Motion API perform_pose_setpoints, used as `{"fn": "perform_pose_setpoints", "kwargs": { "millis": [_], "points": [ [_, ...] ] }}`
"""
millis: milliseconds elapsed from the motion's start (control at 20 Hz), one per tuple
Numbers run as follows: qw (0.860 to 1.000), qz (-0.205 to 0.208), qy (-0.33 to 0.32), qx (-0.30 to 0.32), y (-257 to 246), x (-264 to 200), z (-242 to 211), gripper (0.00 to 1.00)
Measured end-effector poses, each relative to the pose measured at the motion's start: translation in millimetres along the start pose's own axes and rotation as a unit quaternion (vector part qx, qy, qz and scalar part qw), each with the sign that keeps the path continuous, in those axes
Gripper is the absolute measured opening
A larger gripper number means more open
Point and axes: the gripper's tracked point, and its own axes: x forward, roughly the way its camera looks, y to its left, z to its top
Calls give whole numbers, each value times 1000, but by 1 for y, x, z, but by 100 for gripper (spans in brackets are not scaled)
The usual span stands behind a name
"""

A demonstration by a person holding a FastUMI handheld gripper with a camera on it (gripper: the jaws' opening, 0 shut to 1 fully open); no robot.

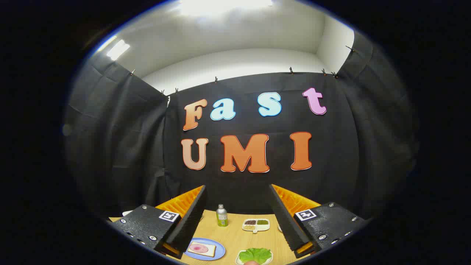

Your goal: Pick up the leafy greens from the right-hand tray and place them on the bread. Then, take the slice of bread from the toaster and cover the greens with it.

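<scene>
My gripper (237,217) is held high above the wooden table (235,235), its two fingers spread wide apart with nothing between them. Below and between the fingers, a slice of bread topped with a pink slice of ham (201,248) lies on a blue plate (217,254) close to the left finger. To its right, leafy greens (255,254) rest on a white tray (240,260), with a small reddish piece partly hidden beside them.
A small silver bottle with a green label (221,215) stands at the far side of the table. Beside it sits a white divided dish (256,225) holding dark, green and tan grains. Black cloth walls close the booth behind and on both sides.
</scene>
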Motion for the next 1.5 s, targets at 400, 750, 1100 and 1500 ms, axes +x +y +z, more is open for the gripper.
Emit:
{"fn": "perform_pose_setpoints", "kwargs": {
  "millis": [400,750,1100,1500],
  "points": [
    [1000,10,-3,0,7,2,-1,99],
    [1000,17,-1,6,8,3,0,99],
    [1000,13,18,-11,6,3,-10,99],
    [995,36,96,-9,8,13,-51,99]
  ]
}}
